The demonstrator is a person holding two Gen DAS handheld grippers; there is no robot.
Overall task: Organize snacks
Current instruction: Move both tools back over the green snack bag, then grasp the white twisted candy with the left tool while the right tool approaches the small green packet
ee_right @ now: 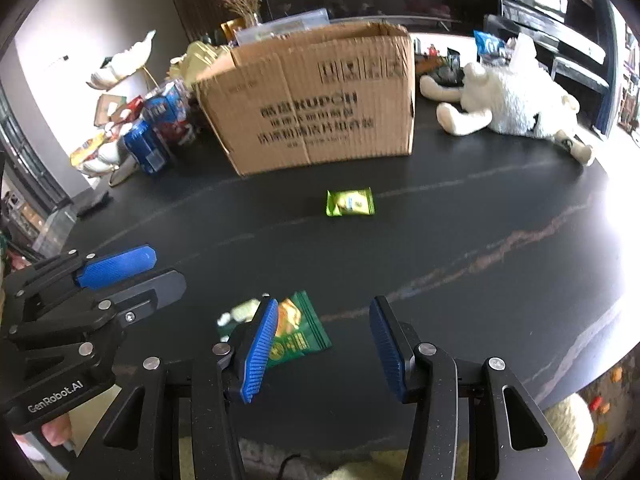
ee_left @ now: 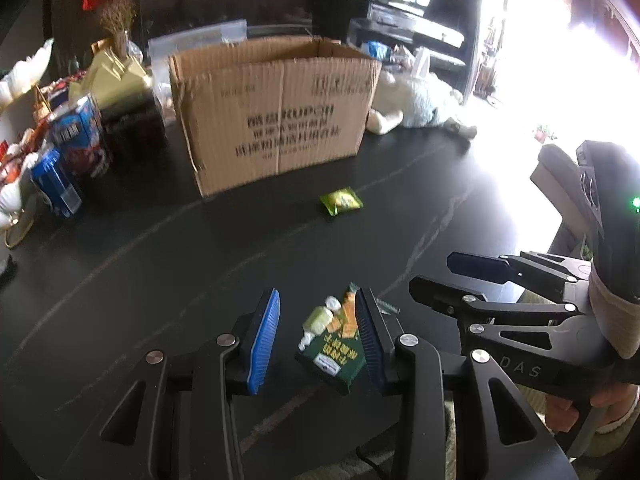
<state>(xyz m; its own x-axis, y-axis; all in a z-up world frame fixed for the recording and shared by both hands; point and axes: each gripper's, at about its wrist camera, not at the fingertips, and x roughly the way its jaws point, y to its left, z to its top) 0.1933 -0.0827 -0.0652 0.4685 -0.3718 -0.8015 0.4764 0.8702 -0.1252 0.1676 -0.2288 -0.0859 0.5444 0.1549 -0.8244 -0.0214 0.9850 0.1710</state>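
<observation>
A dark green snack packet [ee_left: 336, 344] lies on the black table between the fingers of my left gripper [ee_left: 318, 340], which is open around it; the packet touches the right finger. It also shows in the right wrist view [ee_right: 298, 332], partly behind the left finger of my right gripper [ee_right: 324, 350], which is open and empty. A small light green snack packet [ee_left: 341, 200] [ee_right: 350, 202] lies further out on the table. An open cardboard box [ee_left: 272, 116] [ee_right: 316, 100] stands behind it.
Blue cans and cartons [ee_left: 76, 148] [ee_right: 156, 132] and other snacks crowd the left side beside the box. A white plush toy [ee_right: 516, 96] [ee_left: 420, 100] lies at the right. The table edge [ee_right: 592, 360] curves round at the right.
</observation>
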